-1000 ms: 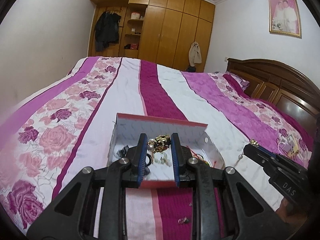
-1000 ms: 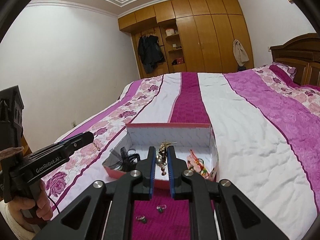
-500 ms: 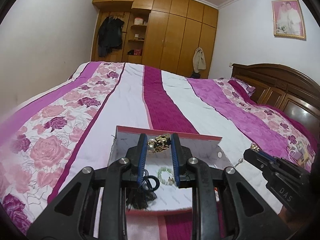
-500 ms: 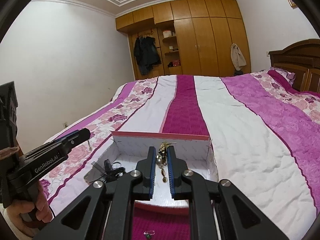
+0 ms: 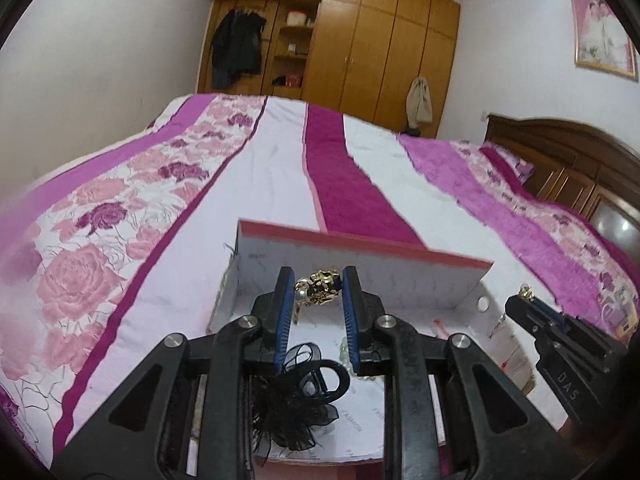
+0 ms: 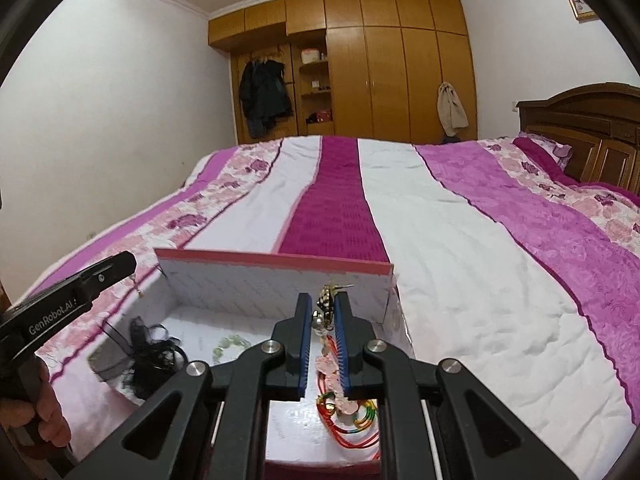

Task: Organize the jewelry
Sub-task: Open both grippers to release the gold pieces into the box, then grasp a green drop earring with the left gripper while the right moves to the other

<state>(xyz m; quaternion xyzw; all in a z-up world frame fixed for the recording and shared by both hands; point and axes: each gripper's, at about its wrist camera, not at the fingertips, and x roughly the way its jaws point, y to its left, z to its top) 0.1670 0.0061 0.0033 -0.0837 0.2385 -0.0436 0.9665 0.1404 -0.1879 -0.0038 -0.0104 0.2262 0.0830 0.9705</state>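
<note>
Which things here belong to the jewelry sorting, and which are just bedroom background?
Belongs to the job:
- left gripper, shut on a gold ornament
- right gripper, shut on a gold pin
- white box
- black hair bow
- green bead bracelet
- red cord charm

Background:
- bedspread
- wardrobe
- headboard
- wall photo

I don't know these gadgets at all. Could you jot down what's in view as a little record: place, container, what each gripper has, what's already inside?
place: bedspread with pink, white and magenta stripes
container: open white box with a pink rim, lying on the bedspread
left gripper: shut on a gold brooch, over the box
right gripper: shut on a gold earring, over the box
inside the box: black lace hair clip, green bead bracelet, red cord ornament
</note>
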